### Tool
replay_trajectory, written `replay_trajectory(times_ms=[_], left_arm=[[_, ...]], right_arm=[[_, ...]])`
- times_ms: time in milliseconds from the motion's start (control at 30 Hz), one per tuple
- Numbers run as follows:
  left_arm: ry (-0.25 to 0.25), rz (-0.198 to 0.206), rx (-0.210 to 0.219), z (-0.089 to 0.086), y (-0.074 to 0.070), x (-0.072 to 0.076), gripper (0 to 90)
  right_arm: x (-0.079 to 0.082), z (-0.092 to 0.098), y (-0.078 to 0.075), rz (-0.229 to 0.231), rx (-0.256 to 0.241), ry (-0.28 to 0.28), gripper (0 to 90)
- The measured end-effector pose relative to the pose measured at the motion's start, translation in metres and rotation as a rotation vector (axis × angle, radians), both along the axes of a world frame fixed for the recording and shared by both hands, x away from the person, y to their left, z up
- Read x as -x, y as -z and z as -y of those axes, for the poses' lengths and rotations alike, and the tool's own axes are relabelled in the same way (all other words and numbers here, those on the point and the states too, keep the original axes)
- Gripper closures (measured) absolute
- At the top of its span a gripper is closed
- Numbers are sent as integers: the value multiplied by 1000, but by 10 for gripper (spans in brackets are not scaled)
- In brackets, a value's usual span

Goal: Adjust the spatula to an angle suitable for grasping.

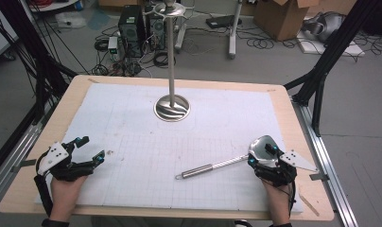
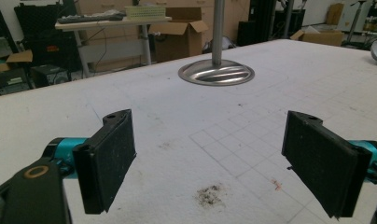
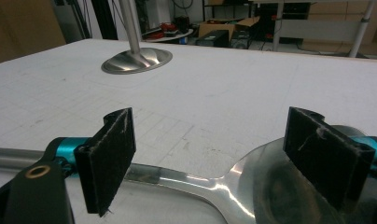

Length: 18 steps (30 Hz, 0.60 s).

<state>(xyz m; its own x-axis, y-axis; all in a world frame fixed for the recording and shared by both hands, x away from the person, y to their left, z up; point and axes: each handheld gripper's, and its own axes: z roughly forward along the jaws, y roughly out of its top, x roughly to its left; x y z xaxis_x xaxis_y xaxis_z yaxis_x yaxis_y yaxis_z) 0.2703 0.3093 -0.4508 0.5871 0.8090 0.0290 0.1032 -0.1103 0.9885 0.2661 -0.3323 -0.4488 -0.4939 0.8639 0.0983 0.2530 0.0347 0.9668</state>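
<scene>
Nearest the high camera, at the near edge of the worktop (image 1: 47,189), the person's two hands hold a claw each, both resting on the white gridded mat (image 1: 179,137) that covers the wooden top. The right claw (image 1: 264,157) sits to the near right of the steel stand (image 1: 172,108), and its jaws stand wide apart, straddling the spot where the ladle's neck widens into the bowl; in the right gripper view the right claw (image 3: 207,158) shows one black pad above the neck and the other above the bowl, and I cannot tell whether either pad touches the metal. The ladle (image 1: 227,161) lies flat on the mat, nearer the person than the stand and to its right, the shiny bowl at the right claw and the long handle running away from it toward the near middle, ending in a small wire loop. The left claw (image 1: 92,150) rests well apart from the ladle, to the near left of the stand, jaws spread and holding nothing; in the left gripper view the left claw (image 2: 207,158) frames bare mat with a small dark smudge (image 2: 210,195) between the pads. The stand is a round polished base with a thin upright pole, set on the mat beyond both claws.
</scene>
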Motion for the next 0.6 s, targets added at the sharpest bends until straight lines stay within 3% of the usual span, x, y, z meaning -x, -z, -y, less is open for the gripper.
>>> replay_trajectory(times_ms=[267, 367, 600], left_arm=[[-5, -5, -8, 1, 0, 0, 177], [-13, -12, -15, 2, 0, -1, 177], [-9, -10, -25, 2, -1, -1, 177]], right_arm=[[3, 2, -1, 10, -28, 11, 170], [7, 2, -6, 51, -39, 1, 225], [15, -3, -14, 64, -21, -31, 353]])
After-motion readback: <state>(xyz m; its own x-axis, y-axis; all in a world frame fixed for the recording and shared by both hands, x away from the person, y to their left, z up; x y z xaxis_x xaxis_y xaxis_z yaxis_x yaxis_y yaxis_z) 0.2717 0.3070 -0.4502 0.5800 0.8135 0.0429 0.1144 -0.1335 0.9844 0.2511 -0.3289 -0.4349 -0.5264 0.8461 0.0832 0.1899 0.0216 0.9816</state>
